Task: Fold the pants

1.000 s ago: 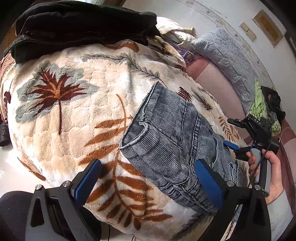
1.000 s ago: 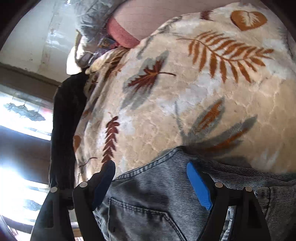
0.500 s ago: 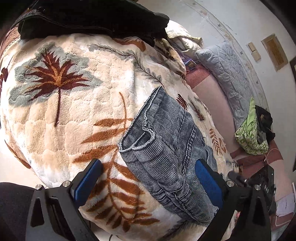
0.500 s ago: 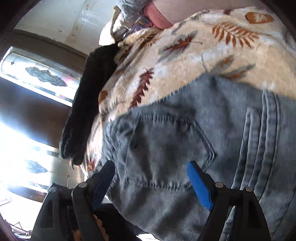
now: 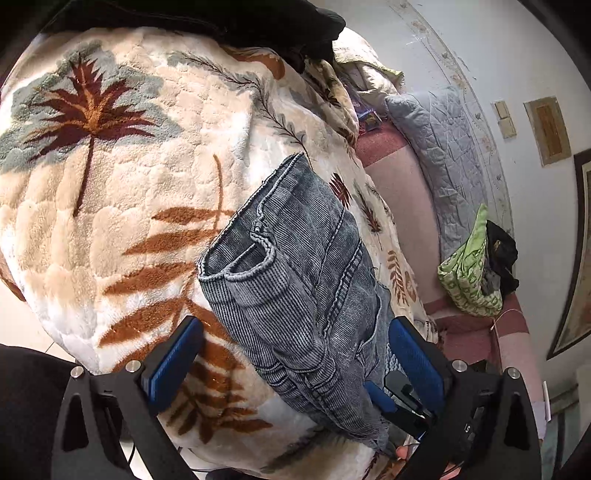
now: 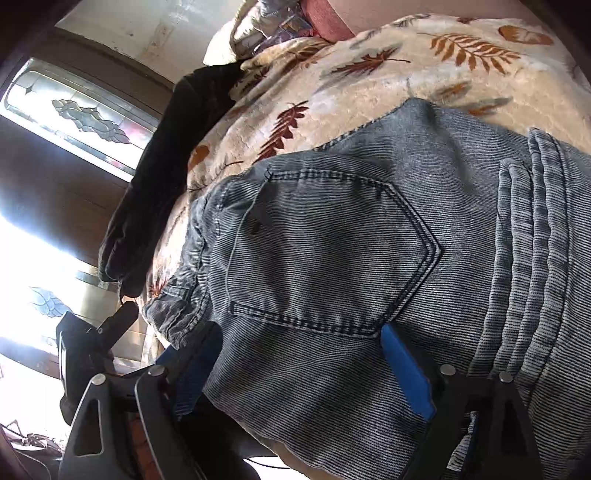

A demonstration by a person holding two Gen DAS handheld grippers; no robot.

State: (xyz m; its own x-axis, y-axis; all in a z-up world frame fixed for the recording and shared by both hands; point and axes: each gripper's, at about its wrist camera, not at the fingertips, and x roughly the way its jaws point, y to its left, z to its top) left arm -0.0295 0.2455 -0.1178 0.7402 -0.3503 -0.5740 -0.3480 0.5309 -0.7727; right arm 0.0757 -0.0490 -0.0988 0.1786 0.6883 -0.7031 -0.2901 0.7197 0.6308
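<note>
Lying folded on the leaf-print blanket (image 5: 122,206) of the bed: 1 pair of grey-blue denim pants (image 5: 303,295), several layers thick, leg hems stacked at the far end in the left wrist view.

- Left claw (image 5: 295,363): spread wide — its 2 blue pads stand either side of the folded pants, gripping nothing.
- Right claw (image 6: 303,373): spread at the near edge of the pants by the back pocket (image 6: 325,251); denim lies between and over its blue pads, the left pad partly hidden under cloth. Whether any fabric is pinched cannot be told.
- Dark garments (image 5: 192,18): piled at the far edge of the blanket.
- Grey quilted pillow (image 5: 443,155): against the wall, on a pink sheet (image 5: 402,192) beside the blanket.
- Green patterned cloth (image 5: 471,273): on the pink sheet near the pillow, touching a black item.
- Patterned-glass window (image 6: 74,107): bright, seen in the right wrist view.
</note>
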